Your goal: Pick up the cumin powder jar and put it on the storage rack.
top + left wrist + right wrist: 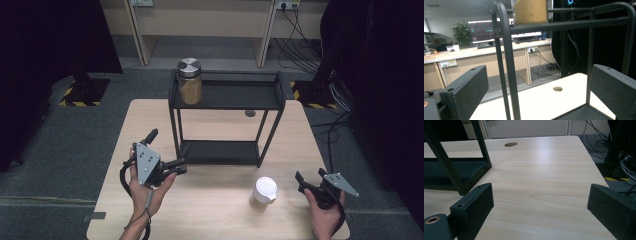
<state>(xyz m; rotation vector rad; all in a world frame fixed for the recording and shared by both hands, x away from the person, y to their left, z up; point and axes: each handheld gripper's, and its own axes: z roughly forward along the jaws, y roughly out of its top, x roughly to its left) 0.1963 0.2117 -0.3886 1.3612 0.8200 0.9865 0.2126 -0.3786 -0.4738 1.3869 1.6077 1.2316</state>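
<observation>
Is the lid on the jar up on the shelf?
Yes. The jar stands upright on the black shelf, with its silver lid on top.

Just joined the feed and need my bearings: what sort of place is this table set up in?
Probably an office-like lab or test workspace. A desk with monitors and a potted plant stands behind, loose cables run to wall sockets, and hazard-striped stand bases sit on the grey floor beside the wooden table.
</observation>
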